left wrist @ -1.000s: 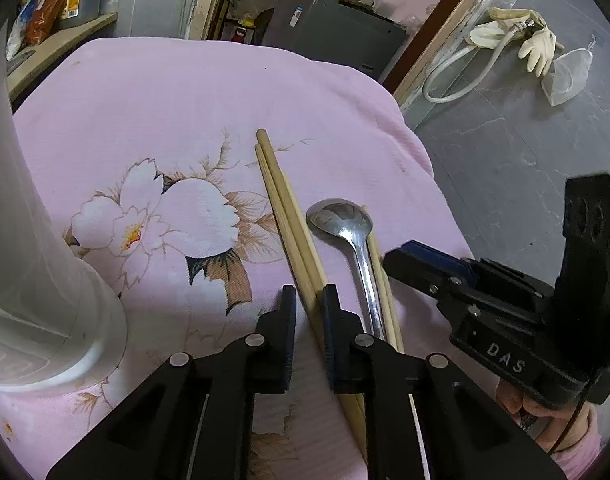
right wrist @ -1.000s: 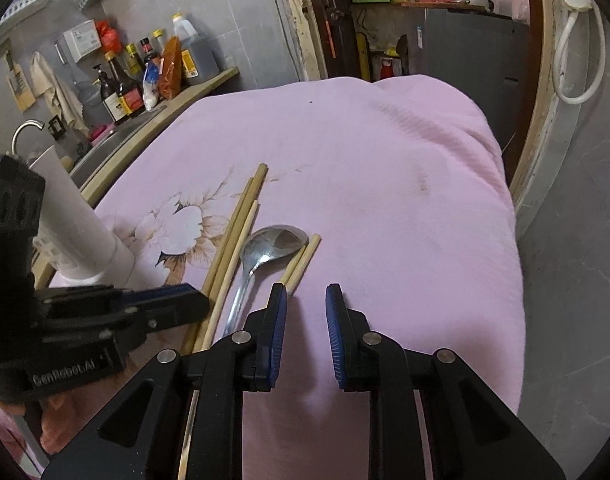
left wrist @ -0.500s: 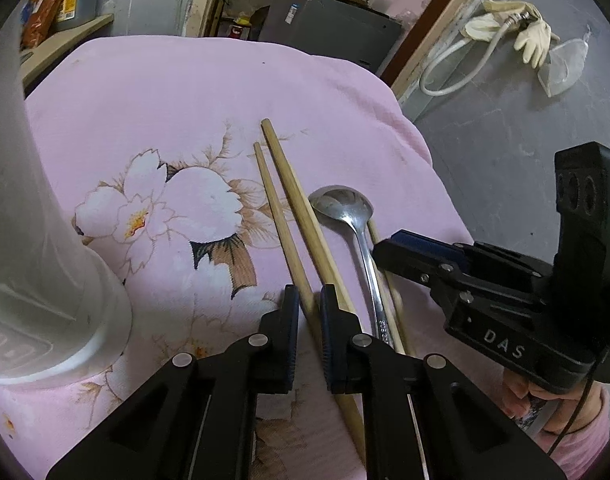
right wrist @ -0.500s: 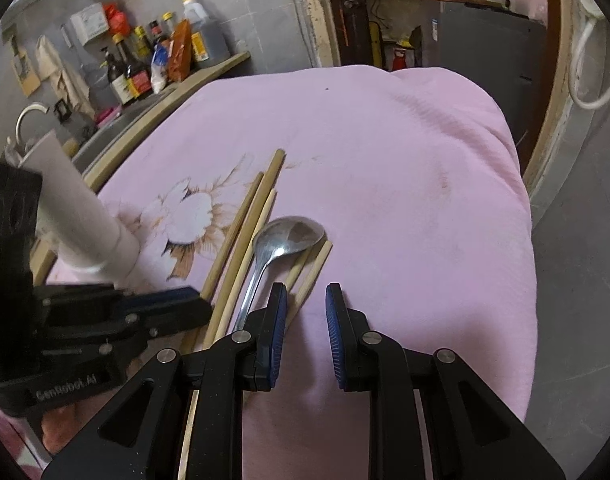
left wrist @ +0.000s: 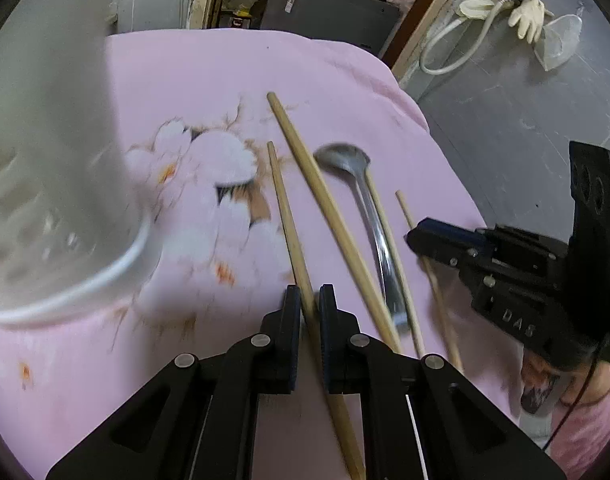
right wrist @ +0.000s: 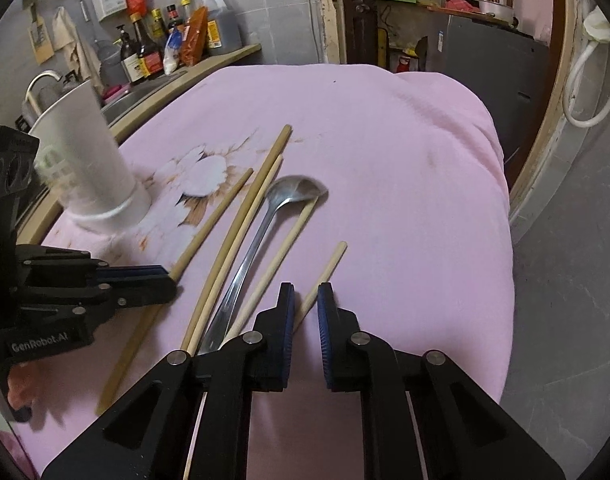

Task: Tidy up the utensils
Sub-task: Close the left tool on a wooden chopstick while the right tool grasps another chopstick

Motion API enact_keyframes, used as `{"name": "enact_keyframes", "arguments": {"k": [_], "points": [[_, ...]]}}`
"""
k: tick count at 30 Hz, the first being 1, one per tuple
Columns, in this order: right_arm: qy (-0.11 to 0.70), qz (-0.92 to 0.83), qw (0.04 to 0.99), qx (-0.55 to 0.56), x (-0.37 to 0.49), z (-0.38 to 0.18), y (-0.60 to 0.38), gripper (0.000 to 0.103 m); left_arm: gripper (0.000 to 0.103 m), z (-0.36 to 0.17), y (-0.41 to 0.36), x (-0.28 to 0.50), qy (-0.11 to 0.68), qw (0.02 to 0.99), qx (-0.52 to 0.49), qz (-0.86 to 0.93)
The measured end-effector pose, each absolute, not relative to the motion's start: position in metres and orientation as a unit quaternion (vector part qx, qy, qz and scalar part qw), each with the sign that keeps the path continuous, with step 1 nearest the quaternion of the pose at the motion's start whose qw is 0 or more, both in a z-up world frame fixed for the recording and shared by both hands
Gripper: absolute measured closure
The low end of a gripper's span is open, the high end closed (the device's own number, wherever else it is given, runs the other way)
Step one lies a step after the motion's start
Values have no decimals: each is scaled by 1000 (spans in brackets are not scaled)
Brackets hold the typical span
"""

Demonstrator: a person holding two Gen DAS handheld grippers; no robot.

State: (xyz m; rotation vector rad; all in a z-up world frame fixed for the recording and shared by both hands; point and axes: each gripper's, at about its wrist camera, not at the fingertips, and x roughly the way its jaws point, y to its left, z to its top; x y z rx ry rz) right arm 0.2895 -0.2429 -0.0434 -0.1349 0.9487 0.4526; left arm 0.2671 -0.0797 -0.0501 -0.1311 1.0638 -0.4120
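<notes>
Just then my left gripper [left wrist: 306, 305] had its fingers pinched onto a thick wooden chopstick [left wrist: 289, 220], which ran from between the pads out over the flower print on the pink cloth [right wrist: 385, 140] covering the tabletop. My right gripper [right wrist: 306, 304] had just been closing, and its fingers stood narrow around the near end of a thinner, pale chopstick [right wrist: 325, 272]; I could not tell for certain whether the pads were pressing it yet. Between the two grippers lay the rest of the utensils, side by side and pointing away from me: another thick chopstick [left wrist: 325, 200], a metal spoon [right wrist: 265, 224] with its bowl at the far end, and one more thin chopstick [right wrist: 283, 252] just beside the spoon's handle, its tip touching the bowl. A tall white holder [right wrist: 89, 160] stood on the cloth to my left, near the flower print, blurred in the left wrist view. Bottles [right wrist: 177, 48] lined a ledge beyond the tabletop.
</notes>
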Motion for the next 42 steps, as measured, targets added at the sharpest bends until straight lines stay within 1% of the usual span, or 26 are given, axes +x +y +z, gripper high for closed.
{"name": "enact_keyframes", "arguments": {"k": [5,10,11,13,14,18,22,26,27,29,30,34,36,38,42], "points": [[451,216,861,-90,270,-39,-241,93,96,-47,-73,245,509,835,-45,-203],[478,212,851,-54,272,-37,-250,91,95,-45,-73,247,524,824,-44,-211],[484,212,848,-46,274,-37,-250,90,95,-46,-73,249,529,821,-44,-212],[499,211,840,-30,279,-36,-250,83,94,-45,-76,255,538,814,-37,-213],[505,211,837,-28,280,-35,-248,82,94,-45,-78,258,542,812,-33,-213],[513,193,835,-50,281,-35,-239,80,94,-47,-80,269,556,802,-34,-215],[517,172,837,-41,285,-37,-235,77,94,-50,-79,274,562,796,-53,-218],[516,157,840,-61,287,-38,-224,77,94,-51,-80,276,565,794,-62,-215],[516,155,840,-65,287,-39,-222,78,94,-51,-81,278,567,793,-62,-214],[517,147,841,-67,287,-39,-221,84,94,-50,-80,280,570,791,-63,-214],[516,142,842,-68,287,-39,-221,90,94,-50,-79,282,573,789,-64,-214],[514,145,844,-58,288,-39,-223,95,95,-51,-77,294,588,775,-87,-217],[516,163,841,-28,288,-38,-228,99,96,-53,-72,295,592,769,-103,-217],[520,177,836,2,287,-41,-231,100,97,-53,-68,293,588,771,-115,-218],[491,193,849,31,273,-43,-241,100,98,-52,-62,279,568,783,-117,-225]]}}
